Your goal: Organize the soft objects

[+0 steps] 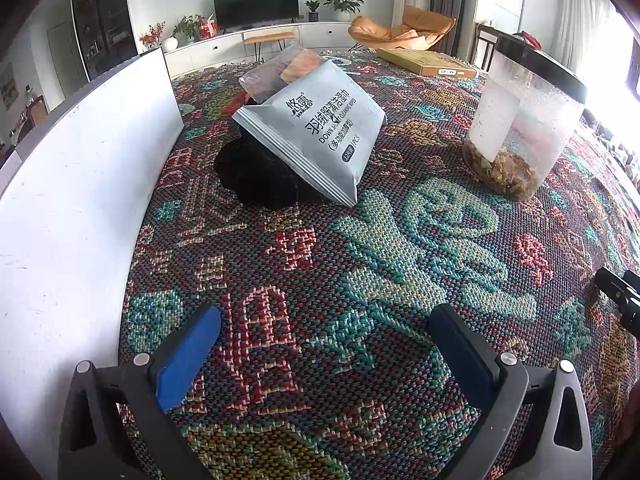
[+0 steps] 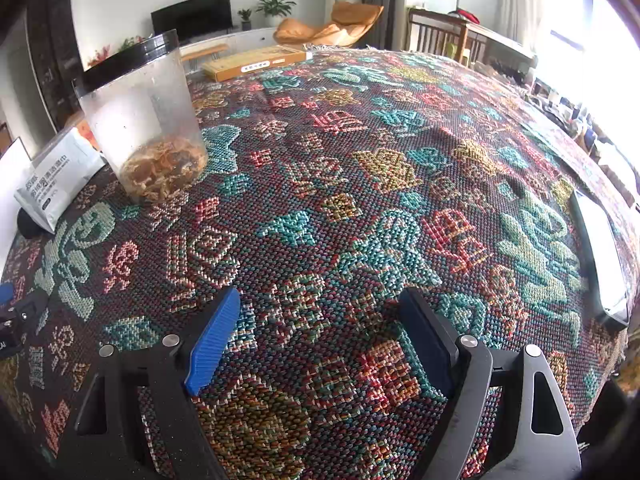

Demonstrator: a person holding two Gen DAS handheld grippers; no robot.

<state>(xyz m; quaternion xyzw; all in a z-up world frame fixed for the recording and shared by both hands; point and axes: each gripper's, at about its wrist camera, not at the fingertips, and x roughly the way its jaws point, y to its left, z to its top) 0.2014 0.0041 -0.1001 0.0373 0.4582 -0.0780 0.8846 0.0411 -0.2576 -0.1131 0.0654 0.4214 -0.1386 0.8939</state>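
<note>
A grey pack of cleaning wipes (image 1: pixel 316 136) leans on a black soft object (image 1: pixel 260 176) in the middle of the patterned cloth. A clear bag with orange contents (image 1: pixel 284 68) lies behind them. My left gripper (image 1: pixel 324 344) is open and empty, low over the cloth, well short of the pile. My right gripper (image 2: pixel 320 328) is open and empty over bare cloth; the wipes pack (image 2: pixel 60 176) shows far to its left.
A white board (image 1: pixel 80 184) stands along the left. A clear jar with a black lid (image 1: pixel 524 120) and dried contents stands on the right; it also shows in the right wrist view (image 2: pixel 148 120). A flat yellow box (image 1: pixel 428 62) lies at the back. A phone (image 2: pixel 600 256) lies at the right edge.
</note>
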